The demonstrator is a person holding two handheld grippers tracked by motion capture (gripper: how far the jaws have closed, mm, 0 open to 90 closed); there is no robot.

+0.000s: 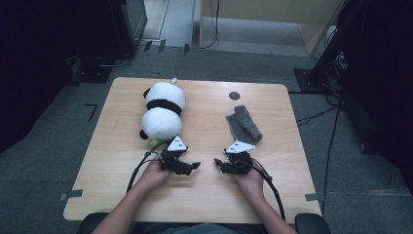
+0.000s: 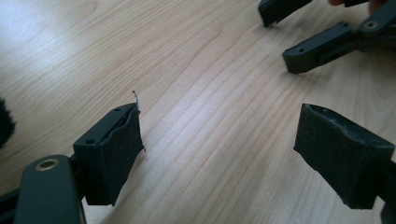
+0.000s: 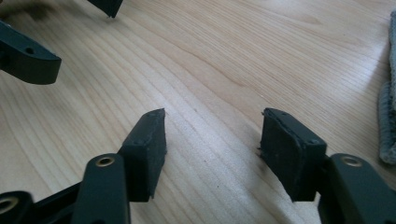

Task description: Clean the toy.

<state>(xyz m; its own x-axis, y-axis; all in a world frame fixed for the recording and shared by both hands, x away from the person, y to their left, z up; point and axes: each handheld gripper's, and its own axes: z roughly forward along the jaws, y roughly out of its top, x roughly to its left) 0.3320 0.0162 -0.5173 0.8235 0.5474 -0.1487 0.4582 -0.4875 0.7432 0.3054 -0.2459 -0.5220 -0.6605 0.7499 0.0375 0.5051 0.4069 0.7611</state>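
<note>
A black and white panda plush [image 1: 163, 111] lies at the back left of the wooden table [image 1: 209, 195]. A folded grey cloth [image 1: 243, 123] lies right of the middle; its edge also runs along the right side of the right gripper view [image 3: 388, 116]. My left gripper [image 1: 195, 165] [image 2: 219, 121] hovers low over bare wood near the front, open with nothing between its pads. Facing it close by, my right gripper [image 1: 218, 162] [image 3: 214, 119] is also open and holds nothing. Each gripper view catches the other gripper's tips: right gripper [image 2: 280, 42], left gripper [image 3: 84, 39].
A small dark round mark [image 1: 234, 95] sits on the table near the back, beyond the cloth. A bit of green [image 1: 155, 142] peeks out beside the panda's near end. Cables trail from both grippers toward the front edge. Dark equipment stands on the floor around the table.
</note>
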